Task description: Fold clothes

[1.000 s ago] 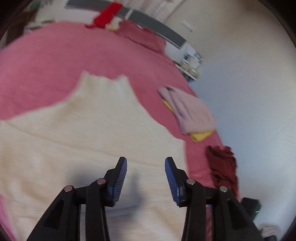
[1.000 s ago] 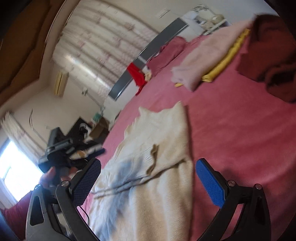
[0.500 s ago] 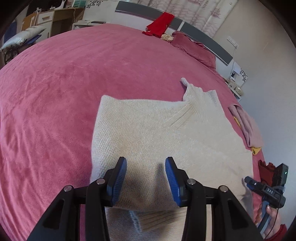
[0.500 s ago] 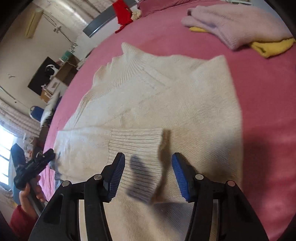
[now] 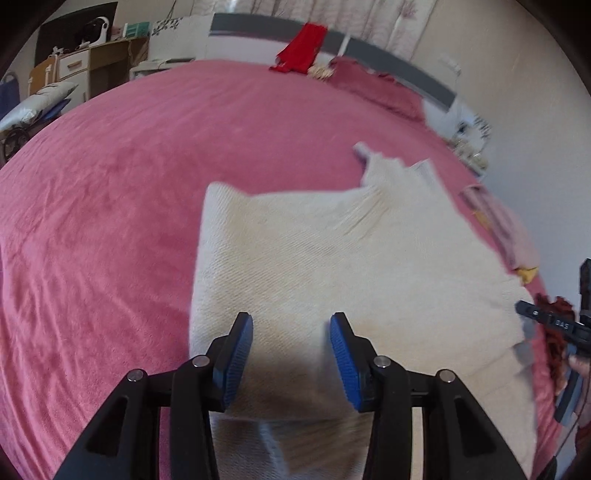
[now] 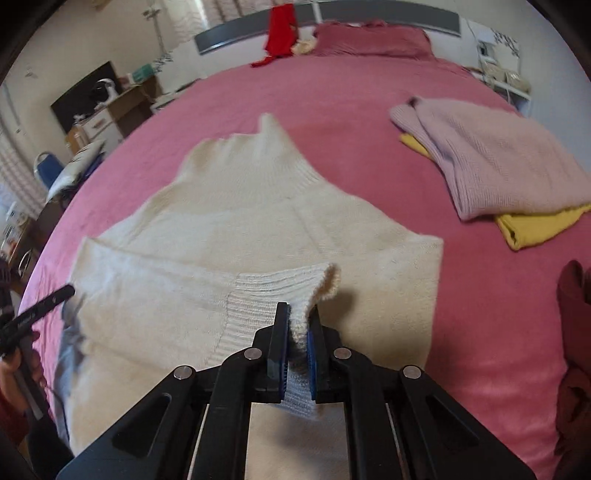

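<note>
A cream knit sweater (image 6: pixel 240 221) lies spread on the pink bed (image 6: pixel 351 96), one sleeve folded across its body. My right gripper (image 6: pixel 297 332) is shut on the ribbed cuff (image 6: pixel 291 284) of that sleeve, lifting it a little off the sweater. In the left wrist view the same sweater (image 5: pixel 332 258) fills the middle, and my left gripper (image 5: pixel 291 343) hovers open over its near left part with nothing between its blue pads. The other gripper's black tip shows at the edge of each view.
A folded lilac sweater (image 6: pixel 491 158) on a yellow garment (image 6: pixel 535 225) sits right of the cream one. A dark red garment (image 6: pixel 576 325) lies at the right edge. A red cloth (image 6: pixel 280 29) hangs on the headboard. Furniture (image 5: pixel 74 70) stands beyond the bed's left side.
My right gripper has shut on the sleeve cuff, which it only straddled half a second ago. The left gripper stays open and has shifted slightly over the sweater.
</note>
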Demonstrator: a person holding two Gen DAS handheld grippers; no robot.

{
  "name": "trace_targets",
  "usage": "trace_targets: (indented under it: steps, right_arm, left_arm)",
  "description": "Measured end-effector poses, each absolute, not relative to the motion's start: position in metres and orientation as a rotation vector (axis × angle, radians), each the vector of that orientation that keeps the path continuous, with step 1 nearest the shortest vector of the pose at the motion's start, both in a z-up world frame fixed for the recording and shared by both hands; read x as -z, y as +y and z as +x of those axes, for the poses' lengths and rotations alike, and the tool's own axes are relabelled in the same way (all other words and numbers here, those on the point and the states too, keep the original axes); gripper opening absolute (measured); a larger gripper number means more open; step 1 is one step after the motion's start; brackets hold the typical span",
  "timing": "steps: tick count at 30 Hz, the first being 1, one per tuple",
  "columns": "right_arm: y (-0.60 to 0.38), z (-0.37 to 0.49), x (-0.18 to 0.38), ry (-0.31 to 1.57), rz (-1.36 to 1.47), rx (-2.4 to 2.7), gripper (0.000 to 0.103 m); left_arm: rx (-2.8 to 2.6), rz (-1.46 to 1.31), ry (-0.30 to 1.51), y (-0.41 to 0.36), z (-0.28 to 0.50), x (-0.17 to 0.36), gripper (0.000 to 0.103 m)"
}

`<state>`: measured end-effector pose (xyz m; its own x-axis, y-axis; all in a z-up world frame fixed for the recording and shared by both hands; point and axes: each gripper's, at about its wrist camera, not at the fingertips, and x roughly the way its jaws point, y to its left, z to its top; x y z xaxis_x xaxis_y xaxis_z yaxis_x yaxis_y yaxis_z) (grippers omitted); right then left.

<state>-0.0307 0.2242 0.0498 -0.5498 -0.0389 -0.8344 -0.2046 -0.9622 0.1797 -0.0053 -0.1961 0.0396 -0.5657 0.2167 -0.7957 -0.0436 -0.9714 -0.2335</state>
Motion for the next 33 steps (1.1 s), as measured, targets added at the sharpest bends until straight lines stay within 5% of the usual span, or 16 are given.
trace_targets:
  steps: [4, 11, 15, 20, 29, 33]
  right_arm:
    - [0.237, -0.025, -0.024, 0.48, -1.433, -2.635, 0.019]
    - [0.217, 0.0, -0.077, 0.373, -1.139, -2.756, 0.029]
    - [0.153, -0.031, -0.079, 0.268, -1.25, -2.945, 0.049]
    - [0.108, -0.067, -0.035, 0.046, -1.482, -2.908, 0.049]
    - [0.197, -0.045, -0.027, 0.33, -1.35, -2.763, 0.039]
    - [0.221, -0.02, -0.044, 0.481, -1.207, -2.74, 0.046]
  left_arm:
    - [-2.671, -1.402, -0.291, -0.201, -0.008, -0.039, 0.044]
    - [-2.734, -1.203, -0.341, -0.2, -0.007, -0.073, 0.044]
    - [-2.68, -1.251, -0.182, -0.16, -0.028, -0.064, 0.044]
    - [-2.714, -1.353, 0.064, -0.153, -0.037, -0.04, 0.044]
    - [-2.744, -1.331, -0.037, -0.212, -0.039, -0.044, 0.046]
    - [-2.847, -1.373, -0.163, -0.234, -0.026, -0.059, 0.046]
